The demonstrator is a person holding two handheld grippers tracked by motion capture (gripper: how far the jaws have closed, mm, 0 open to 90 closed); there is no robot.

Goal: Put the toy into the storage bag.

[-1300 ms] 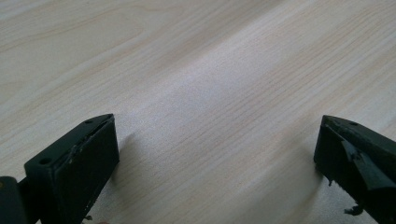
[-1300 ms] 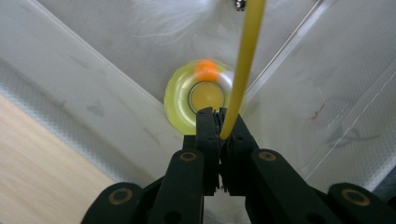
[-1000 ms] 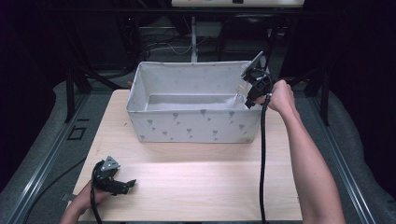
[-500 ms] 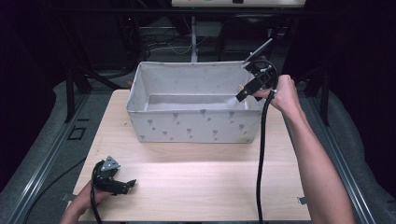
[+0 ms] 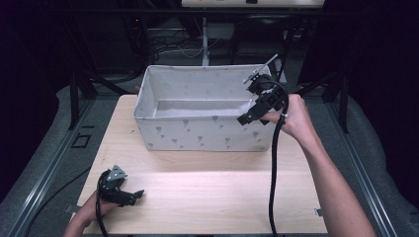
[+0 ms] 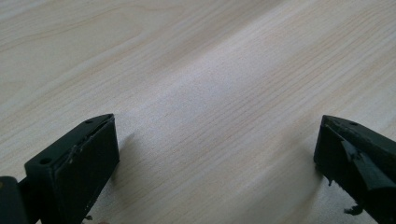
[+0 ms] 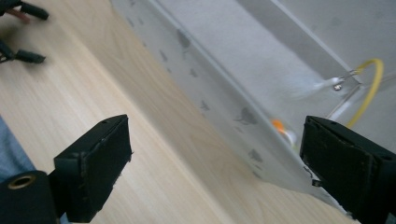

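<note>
A white fabric bin with small grey marks stands at the back of the wooden table. My right gripper hangs over the bin's near right corner, pointing down and left. Its jaws have just been opening and stand open with nothing between them. Past them, inside the bin, lies a yellow wire with a white and orange piece. My left gripper rests low at the table's front left, open over bare wood.
Black cables trail from both grippers toward the table's near edge. Dark metal frames and cables stand behind the bin. Bare wood stretches between the bin's near wall and the front edge.
My right gripper has lifted away from the bin's right end and swung toward its near wall. The left gripper has stayed where it was.
</note>
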